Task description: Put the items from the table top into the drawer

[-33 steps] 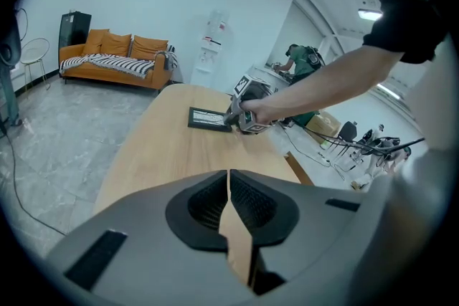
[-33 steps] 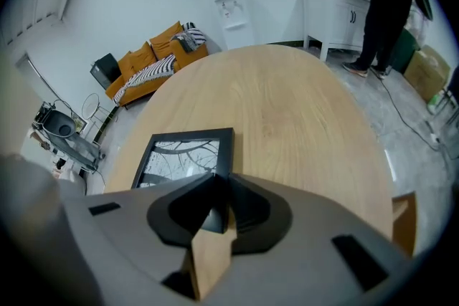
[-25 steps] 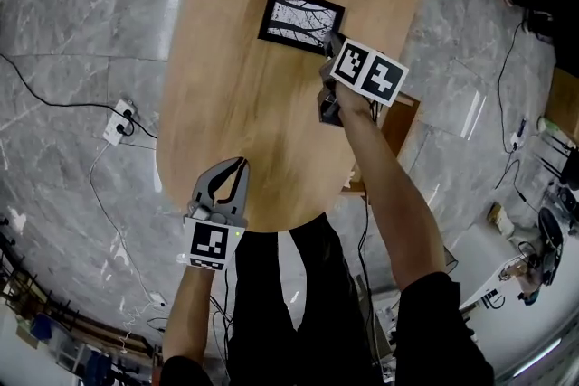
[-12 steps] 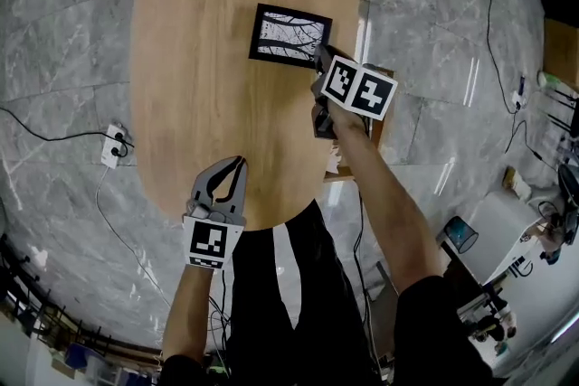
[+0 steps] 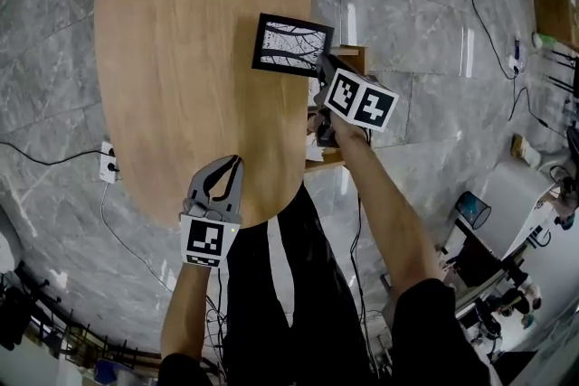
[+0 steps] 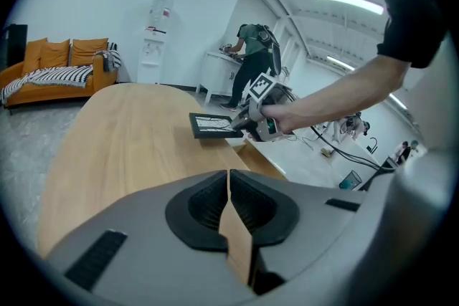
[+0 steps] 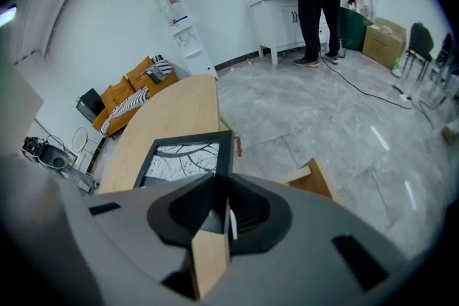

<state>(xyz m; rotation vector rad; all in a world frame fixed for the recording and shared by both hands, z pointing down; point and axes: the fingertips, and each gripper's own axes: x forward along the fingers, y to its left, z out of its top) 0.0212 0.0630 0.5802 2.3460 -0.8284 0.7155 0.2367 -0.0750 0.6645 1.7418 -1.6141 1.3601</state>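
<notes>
Only a wooden corner of the drawer (image 5: 353,57) shows beside the worktop (image 5: 181,59); the right gripper (image 5: 318,61) and the arm behind it cover the rest. That gripper's jaws are clenched on the near corner of the black picture frame (image 5: 289,43), which juts partly past the worktop's edge. Whether the frame rests on the wood or is lifted clear is hard to make out. The left gripper (image 5: 237,164) hovers over the worktop's near end, its jaws pressed together on nothing.
</notes>
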